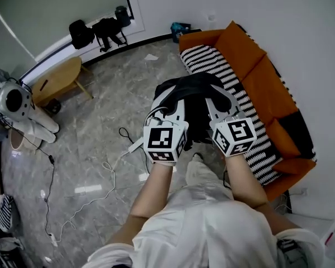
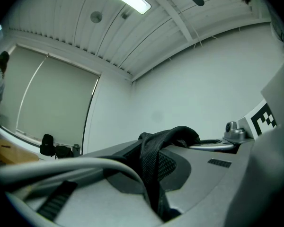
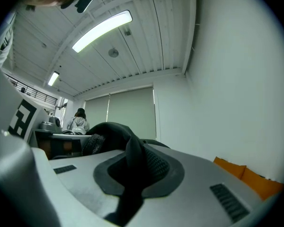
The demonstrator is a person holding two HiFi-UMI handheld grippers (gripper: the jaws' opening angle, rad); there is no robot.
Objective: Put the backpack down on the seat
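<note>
In the head view a black backpack hangs between my two grippers, beside the front edge of the sofa's black-and-white striped seat. My left gripper is shut on a black mesh strap, which runs up between its jaws. On the pack's right side, my right gripper is shut on the other strap. Both gripper views point up at the ceiling, so neither shows the pack's body. Whether the pack touches the seat I cannot tell.
The orange sofa back runs along the right wall. A low wooden table and a white machine stand at the left. Cables trail over the marble floor. Black bags lie by the far wall. A person stands far off.
</note>
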